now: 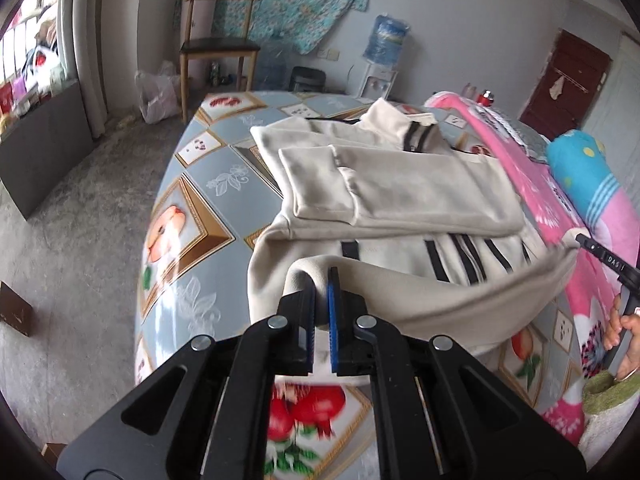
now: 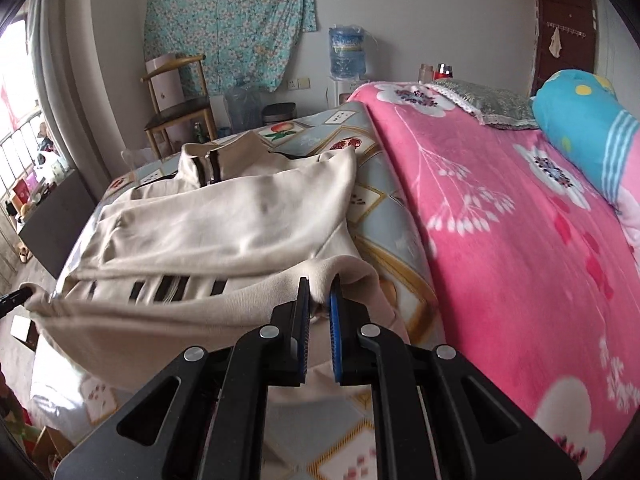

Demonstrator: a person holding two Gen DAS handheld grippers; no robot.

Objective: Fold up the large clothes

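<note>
Two grippers clamp the cream jacket's (image 1: pixel 400 196) lifted hem above the bed (image 1: pixel 224 184): left gripper (image 1: pixel 322 276) at one corner, right gripper (image 2: pixel 320 284) at the other. Only the left view shows a hand (image 1: pixel 624 336); only the right shows the pink blanket (image 2: pixel 500 220) fully.

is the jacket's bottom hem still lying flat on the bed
No, the left gripper and right gripper each pinch a corner of the cream jacket's hem, holding it raised above the bed.

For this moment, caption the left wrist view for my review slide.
Left gripper shut on the cream jacket's hem, right gripper pinching the far corner, hem lifted over the patterned bed sheet.
</note>
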